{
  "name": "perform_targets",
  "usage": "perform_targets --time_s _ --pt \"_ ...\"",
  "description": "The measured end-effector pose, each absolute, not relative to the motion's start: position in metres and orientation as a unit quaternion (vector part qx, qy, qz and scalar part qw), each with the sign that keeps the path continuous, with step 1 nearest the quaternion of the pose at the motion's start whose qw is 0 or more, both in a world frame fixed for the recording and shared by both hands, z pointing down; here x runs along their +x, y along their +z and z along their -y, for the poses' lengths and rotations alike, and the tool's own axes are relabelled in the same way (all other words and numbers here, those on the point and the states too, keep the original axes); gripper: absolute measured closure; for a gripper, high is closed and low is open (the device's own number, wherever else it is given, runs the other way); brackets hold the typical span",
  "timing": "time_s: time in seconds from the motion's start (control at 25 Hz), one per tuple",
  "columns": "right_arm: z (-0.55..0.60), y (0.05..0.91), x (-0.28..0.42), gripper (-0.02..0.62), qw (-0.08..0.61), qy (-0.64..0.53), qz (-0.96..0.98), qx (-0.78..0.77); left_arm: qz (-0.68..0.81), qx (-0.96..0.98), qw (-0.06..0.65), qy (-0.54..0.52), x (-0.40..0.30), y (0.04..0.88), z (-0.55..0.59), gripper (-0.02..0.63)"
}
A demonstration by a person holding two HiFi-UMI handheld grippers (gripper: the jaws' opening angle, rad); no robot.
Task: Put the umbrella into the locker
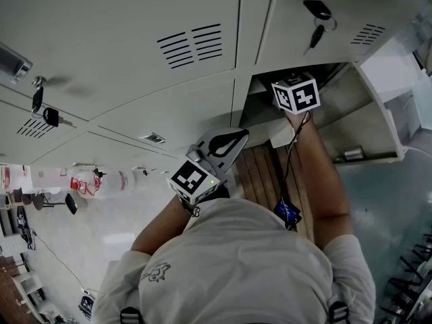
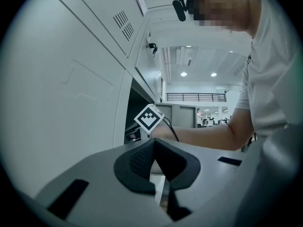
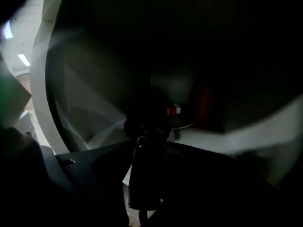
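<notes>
The locker (image 1: 262, 90) stands open in front of me, its door (image 1: 368, 123) swung out to the right. My right arm reaches into it, and only that gripper's marker cube (image 1: 295, 93) shows from above. Inside the dark compartment, the right gripper (image 3: 146, 143) has the folded black umbrella (image 3: 144, 174) lying between its jaws, handle end toward the camera. A pale gap shows beside the handle, so the pads do not press on it. My left gripper (image 1: 241, 136) hangs level outside the locker, shut and empty (image 2: 154, 142).
Keys hang from the lock of the door above (image 1: 316, 20) and from another door at the left (image 1: 44, 113). A small red-and-white item (image 3: 173, 109) and a red shape (image 3: 203, 103) sit deep in the compartment. Wooden slats (image 1: 263, 174) lie below the lockers.
</notes>
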State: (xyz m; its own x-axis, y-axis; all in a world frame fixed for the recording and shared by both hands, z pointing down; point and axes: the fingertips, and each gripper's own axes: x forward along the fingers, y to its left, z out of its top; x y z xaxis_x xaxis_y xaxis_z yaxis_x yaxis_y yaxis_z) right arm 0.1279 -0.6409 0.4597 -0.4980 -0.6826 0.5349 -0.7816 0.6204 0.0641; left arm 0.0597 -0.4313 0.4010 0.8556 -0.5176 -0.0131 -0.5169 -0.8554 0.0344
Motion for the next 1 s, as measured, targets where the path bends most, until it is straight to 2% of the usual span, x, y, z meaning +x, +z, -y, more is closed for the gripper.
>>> perform_targets --time_s 0.48,0.8,1.0 --pt "0.618 0.429 0.136 0.380 0.207 0.091 0.873 0.433 0.269 0.963 0.012 -0.005 0.066 0.403 0.422 0.595" --pt "0.566 0.407 0.159 0.518 0.167 0.071 0.877 0.444 0.269 0.963 0.014 -0.006 0.078 0.388 0.404 0.595" --pt "0.520 0.394 0.175 0.549 0.137 0.051 0.879 0.453 0.270 0.963 -0.006 -0.013 0.085 0.385 0.388 0.595"
